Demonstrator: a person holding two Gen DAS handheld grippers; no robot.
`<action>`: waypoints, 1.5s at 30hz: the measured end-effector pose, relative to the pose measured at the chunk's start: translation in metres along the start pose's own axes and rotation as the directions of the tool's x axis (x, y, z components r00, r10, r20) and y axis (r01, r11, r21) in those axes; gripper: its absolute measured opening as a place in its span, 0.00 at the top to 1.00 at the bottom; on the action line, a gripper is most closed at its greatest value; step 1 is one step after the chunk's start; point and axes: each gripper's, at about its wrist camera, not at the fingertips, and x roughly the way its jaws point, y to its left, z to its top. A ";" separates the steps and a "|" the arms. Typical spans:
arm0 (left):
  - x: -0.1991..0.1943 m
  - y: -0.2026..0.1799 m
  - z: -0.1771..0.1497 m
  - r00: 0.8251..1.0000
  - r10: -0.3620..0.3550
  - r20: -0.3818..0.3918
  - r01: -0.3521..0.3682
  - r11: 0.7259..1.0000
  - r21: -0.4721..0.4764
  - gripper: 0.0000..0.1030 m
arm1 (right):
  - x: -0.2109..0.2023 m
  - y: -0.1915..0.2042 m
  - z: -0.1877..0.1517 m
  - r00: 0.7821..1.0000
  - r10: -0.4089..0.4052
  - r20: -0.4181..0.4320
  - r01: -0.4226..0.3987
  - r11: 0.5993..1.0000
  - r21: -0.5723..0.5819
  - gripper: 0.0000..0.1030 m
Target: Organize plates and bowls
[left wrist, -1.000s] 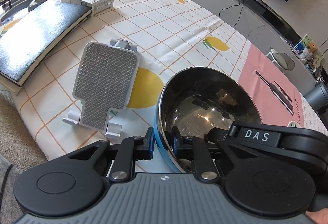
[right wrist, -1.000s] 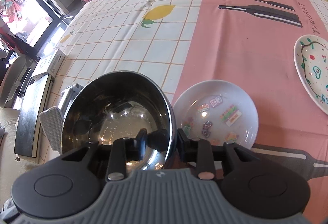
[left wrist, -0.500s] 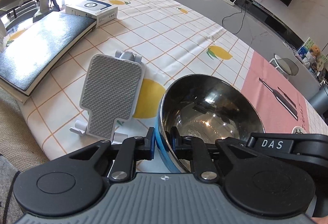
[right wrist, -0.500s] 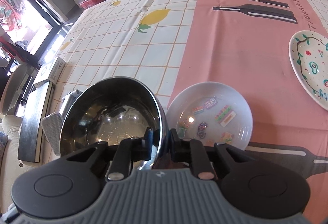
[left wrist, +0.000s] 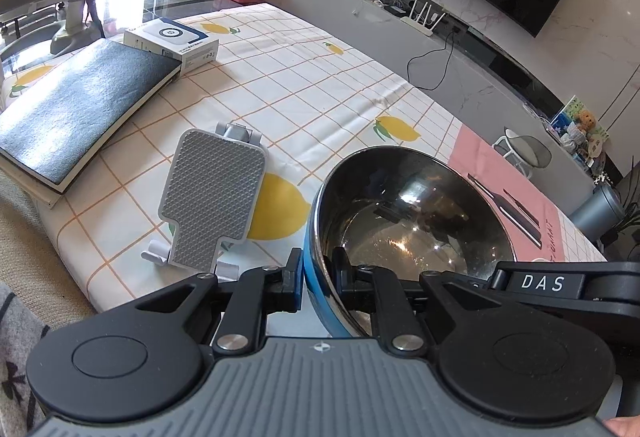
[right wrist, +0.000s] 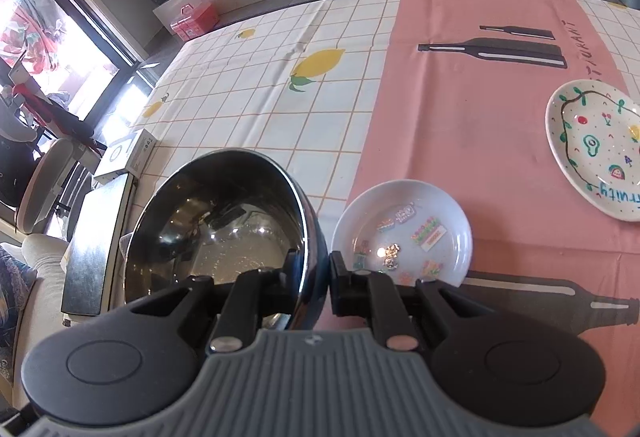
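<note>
A steel bowl (left wrist: 404,221) with a blue outside is held by both grippers, clear of the tablecloth. My left gripper (left wrist: 318,273) is shut on its near left rim, one finger outside the blue wall and one inside. In the right wrist view the same steel bowl (right wrist: 216,229) fills the lower left, and my right gripper (right wrist: 314,279) is shut on its right rim. Just right of it a small white dish (right wrist: 404,233) with printed stickers lies on the pink cloth. A white plate (right wrist: 596,153) with painted fruit lies at the right edge.
A grey phone stand (left wrist: 212,193) lies flat left of the bowl. A dark notebook (left wrist: 76,101) and a white box (left wrist: 172,41) sit at the table's far left. The right gripper's black body (left wrist: 560,281) marked DAS crosses the lower right of the left wrist view.
The right gripper's jaws closed onto the bowl's right rim. Both grippers then rose, and the bowl came up off the cloth with them.
</note>
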 end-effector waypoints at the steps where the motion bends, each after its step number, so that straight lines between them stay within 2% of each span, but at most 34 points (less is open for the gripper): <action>1: -0.004 0.001 -0.002 1.000 -0.011 0.003 0.011 1.000 0.003 0.85 | -0.004 0.000 -0.002 1.000 -0.001 -0.003 0.001 1.000 0.001 0.88; 8: -0.028 -0.005 -0.008 0.994 -0.103 -0.021 0.104 0.990 0.095 0.85 | -0.040 -0.014 -0.022 0.999 0.041 0.004 -0.041 0.998 0.052 0.85; 14: -0.040 -0.022 -0.019 0.980 -0.174 -0.094 0.192 0.953 0.234 0.84 | -0.074 -0.035 -0.047 0.998 0.039 0.039 -0.042 0.995 0.089 0.84; 18: -0.038 -0.031 -0.029 0.955 -0.231 -0.185 0.278 0.913 0.300 0.84 | -0.093 -0.053 -0.069 0.996 0.032 0.080 -0.043 0.989 0.139 0.82; 21: -0.036 -0.040 -0.040 0.939 -0.241 -0.244 0.318 0.878 0.357 0.84 | -0.103 -0.065 -0.091 0.993 0.005 0.114 -0.025 0.984 0.175 0.82; 27: -0.028 -0.049 -0.056 0.912 -0.227 -0.343 0.358 0.847 0.393 0.85 | -0.108 -0.088 -0.116 0.995 -0.014 0.094 -0.009 0.972 0.236 0.82; 32: -0.016 -0.048 -0.060 0.887 -0.207 -0.412 0.373 0.849 0.376 0.85 | -0.102 -0.096 -0.123 0.997 -0.028 0.067 0.011 0.970 0.241 0.82; 39: -0.008 -0.049 -0.063 0.872 -0.205 -0.444 0.381 0.853 0.356 0.85 | -0.097 -0.103 -0.125 0.998 -0.039 0.053 0.025 0.970 0.244 0.82; 43: 0.001 -0.050 -0.066 0.856 -0.194 -0.480 0.383 0.861 0.335 0.85 | -0.096 -0.108 -0.126 0.998 -0.039 0.042 0.027 0.963 0.269 0.81; 45: 0.004 -0.051 -0.068 0.853 -0.177 -0.492 0.373 0.865 0.336 0.86 | -0.095 -0.109 -0.127 0.998 -0.044 0.036 0.032 0.960 0.278 0.81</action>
